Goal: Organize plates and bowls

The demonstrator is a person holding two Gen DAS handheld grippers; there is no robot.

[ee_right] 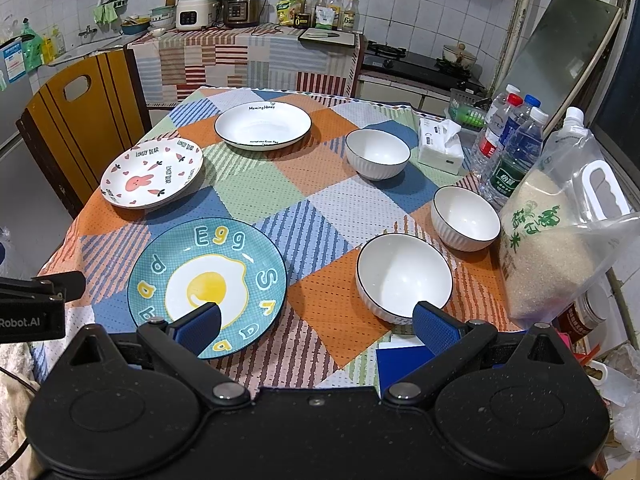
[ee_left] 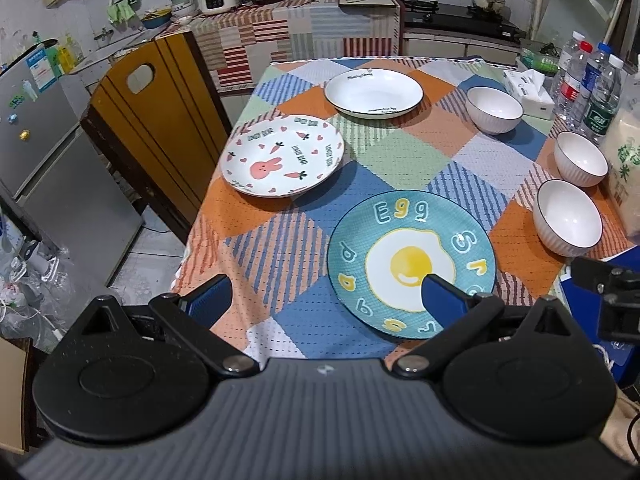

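On the patchwork tablecloth lie a teal egg plate nearest me, a white bunny plate at the left and a plain white deep plate at the far side. Three white ribbed bowls stand along the right: near, middle, far. My left gripper is open and empty above the table's near edge, its right finger over the egg plate. My right gripper is open and empty, between the egg plate and the near bowl.
A bag of rice, several water bottles and a tissue box crowd the table's right edge. A wooden chair stands at the left. Counters with cookers and a stove lie behind. A blue box sits at the near edge.
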